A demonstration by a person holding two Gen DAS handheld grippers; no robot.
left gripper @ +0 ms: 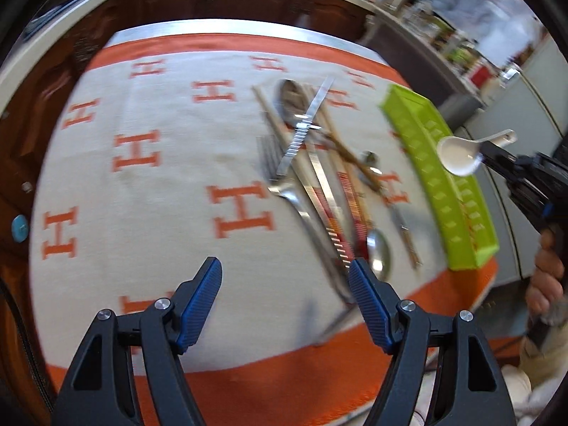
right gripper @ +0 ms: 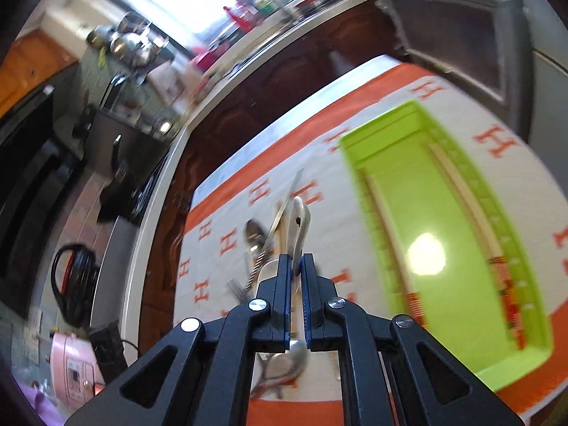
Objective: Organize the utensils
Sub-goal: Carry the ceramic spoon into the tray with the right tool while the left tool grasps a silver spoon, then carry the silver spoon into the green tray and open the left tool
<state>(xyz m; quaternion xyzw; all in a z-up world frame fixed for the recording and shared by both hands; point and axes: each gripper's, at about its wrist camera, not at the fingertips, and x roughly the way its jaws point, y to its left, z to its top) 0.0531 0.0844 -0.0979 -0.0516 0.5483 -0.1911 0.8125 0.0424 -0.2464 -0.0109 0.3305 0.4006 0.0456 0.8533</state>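
Note:
A pile of utensils [left gripper: 319, 177] lies on the orange-and-white cloth: forks, metal spoons, chopsticks and a pair of tongs. A lime green tray [left gripper: 440, 184] stands to its right. My left gripper [left gripper: 285, 277] is open and empty, above the cloth near the pile's front end. My right gripper [right gripper: 296, 261] is shut on a white ceramic spoon [right gripper: 300, 223], held in the air left of the green tray [right gripper: 443, 248]. In the left wrist view that spoon [left gripper: 461, 152] hangs over the tray. Two chopsticks [right gripper: 475, 234] lie inside the tray.
The cloth [left gripper: 142, 177] covers a table with an orange border. Dark wooden cabinets [left gripper: 230, 0] and a cluttered counter stand behind. A pink appliance [right gripper: 74, 365] and black cables sit on the floor to the left in the right wrist view.

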